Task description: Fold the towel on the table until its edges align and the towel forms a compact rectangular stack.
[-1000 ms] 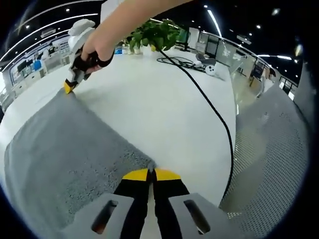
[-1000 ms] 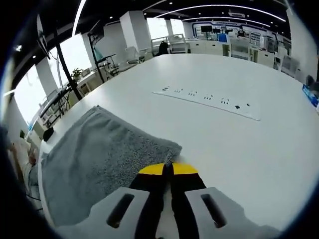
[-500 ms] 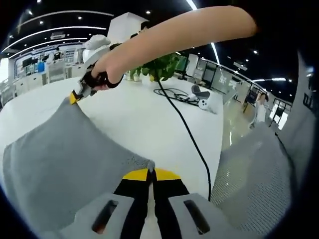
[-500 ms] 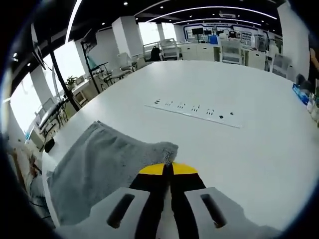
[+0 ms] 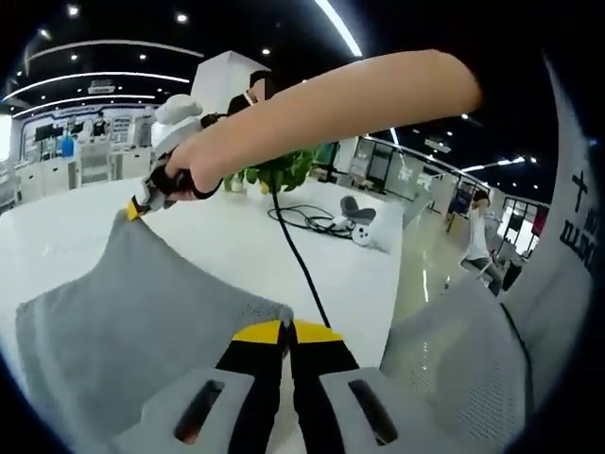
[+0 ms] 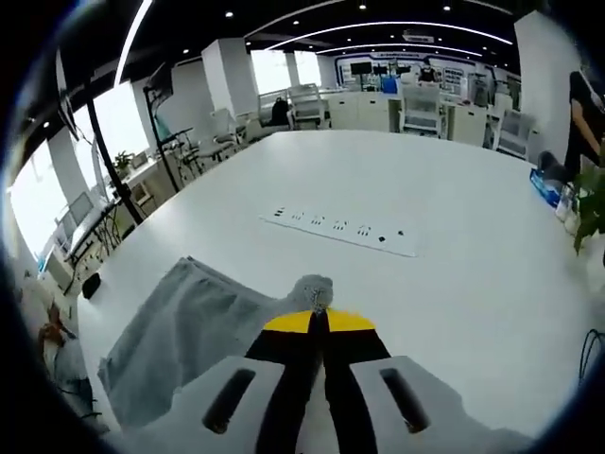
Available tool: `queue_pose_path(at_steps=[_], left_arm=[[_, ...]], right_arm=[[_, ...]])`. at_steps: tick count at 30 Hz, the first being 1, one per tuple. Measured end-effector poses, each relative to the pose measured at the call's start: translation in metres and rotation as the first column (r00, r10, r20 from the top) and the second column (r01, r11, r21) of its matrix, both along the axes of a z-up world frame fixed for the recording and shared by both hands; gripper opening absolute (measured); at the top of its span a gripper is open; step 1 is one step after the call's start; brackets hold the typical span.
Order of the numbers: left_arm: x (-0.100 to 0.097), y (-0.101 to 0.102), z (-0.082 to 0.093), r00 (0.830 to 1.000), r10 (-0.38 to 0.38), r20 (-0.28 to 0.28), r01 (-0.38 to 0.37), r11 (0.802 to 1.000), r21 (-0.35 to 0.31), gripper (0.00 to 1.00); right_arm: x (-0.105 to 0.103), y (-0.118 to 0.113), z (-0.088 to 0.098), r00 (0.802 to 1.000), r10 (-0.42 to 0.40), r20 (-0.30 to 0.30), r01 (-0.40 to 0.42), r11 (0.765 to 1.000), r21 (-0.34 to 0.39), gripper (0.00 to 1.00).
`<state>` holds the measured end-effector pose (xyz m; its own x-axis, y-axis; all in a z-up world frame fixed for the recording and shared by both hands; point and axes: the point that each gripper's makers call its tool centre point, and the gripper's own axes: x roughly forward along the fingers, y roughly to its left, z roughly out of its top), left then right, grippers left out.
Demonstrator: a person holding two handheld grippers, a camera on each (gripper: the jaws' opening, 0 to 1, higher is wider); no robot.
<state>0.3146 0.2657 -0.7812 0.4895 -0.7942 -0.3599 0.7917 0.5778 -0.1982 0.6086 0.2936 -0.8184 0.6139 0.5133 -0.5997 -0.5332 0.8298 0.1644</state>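
Observation:
A grey towel [image 5: 123, 322] hangs stretched between both grippers above the white table [image 5: 236, 246]. My left gripper [image 5: 286, 326] is shut on one towel corner at its yellow tips. In the left gripper view the right gripper [image 5: 134, 208], held in a person's hand, pinches the far corner. In the right gripper view my right gripper [image 6: 318, 317] is shut on a bunched towel corner [image 6: 312, 288], and the rest of the towel [image 6: 180, 331] droops down to the left onto the table [image 6: 425, 199].
A white power strip [image 6: 338, 229] lies on the table beyond the towel. A black cable [image 5: 295, 265] runs across the table toward a green plant [image 5: 284, 170]. A grey mesh chair [image 5: 454, 350] stands at the right. Office desks and chairs fill the background.
Both grippers have risen with their towel corners, lifting that edge off the table. The towel now sags between them, and its far part has gathered and narrowed.

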Motion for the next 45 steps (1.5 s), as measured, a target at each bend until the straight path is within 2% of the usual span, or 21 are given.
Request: queue_pose_path(at_steps=[5, 10, 17, 19, 21, 25, 28, 31, 37, 45], left_arm=[[-0.005, -0.008, 0.009, 1.000, -0.020, 0.015, 0.020, 0.999, -0.027, 0.02], [-0.007, -0.011, 0.016, 0.999, -0.026, 0.028, 0.027, 0.998, -0.048, 0.02], [-0.011, -0.008, 0.026, 1.000, -0.008, 0.024, 0.010, 0.996, -0.085, 0.02], [-0.011, -0.003, 0.025, 1.000, 0.009, 0.015, -0.008, 0.996, -0.089, 0.02], [-0.012, 0.004, 0.022, 1.000, 0.030, 0.000, -0.030, 0.995, -0.095, 0.02], [-0.014, 0.021, 0.019, 0.996, 0.086, -0.034, -0.090, 0.988, -0.122, 0.02], [-0.015, 0.031, 0.020, 0.992, 0.118, -0.032, -0.121, 0.985, -0.120, 0.02], [-0.013, 0.051, 0.016, 0.980, 0.186, -0.070, -0.193, 0.975, -0.112, 0.02], [-0.013, 0.087, 0.011, 0.964, 0.255, -0.071, -0.261, 0.961, -0.087, 0.02], [-0.016, 0.111, 0.006, 0.949, 0.304, -0.079, -0.309, 0.949, -0.060, 0.02]], right_arm=[[0.004, -0.017, 0.013, 1.000, -0.020, 0.017, 0.021, 1.000, -0.016, 0.01], [-0.003, -0.032, 0.020, 0.998, -0.051, 0.022, 0.052, 0.998, -0.019, 0.01], [-0.010, -0.034, 0.025, 0.997, -0.077, 0.022, 0.077, 0.997, 0.002, 0.01], [-0.015, -0.027, 0.029, 0.998, -0.047, 0.036, 0.048, 0.999, -0.002, 0.01], [-0.013, -0.021, 0.030, 0.998, 0.010, 0.061, -0.007, 0.998, -0.062, 0.01], [-0.007, -0.008, 0.034, 0.998, 0.010, 0.063, -0.008, 0.999, -0.038, 0.01], [-0.008, -0.002, 0.036, 0.998, 0.016, 0.063, -0.013, 0.999, -0.044, 0.01], [-0.009, 0.007, 0.036, 0.998, 0.017, 0.057, -0.015, 0.999, -0.029, 0.01], [-0.009, 0.030, 0.038, 0.998, 0.040, 0.052, -0.040, 0.999, -0.013, 0.01], [-0.011, 0.061, 0.040, 0.995, 0.084, 0.049, -0.084, 0.996, -0.001, 0.01]])
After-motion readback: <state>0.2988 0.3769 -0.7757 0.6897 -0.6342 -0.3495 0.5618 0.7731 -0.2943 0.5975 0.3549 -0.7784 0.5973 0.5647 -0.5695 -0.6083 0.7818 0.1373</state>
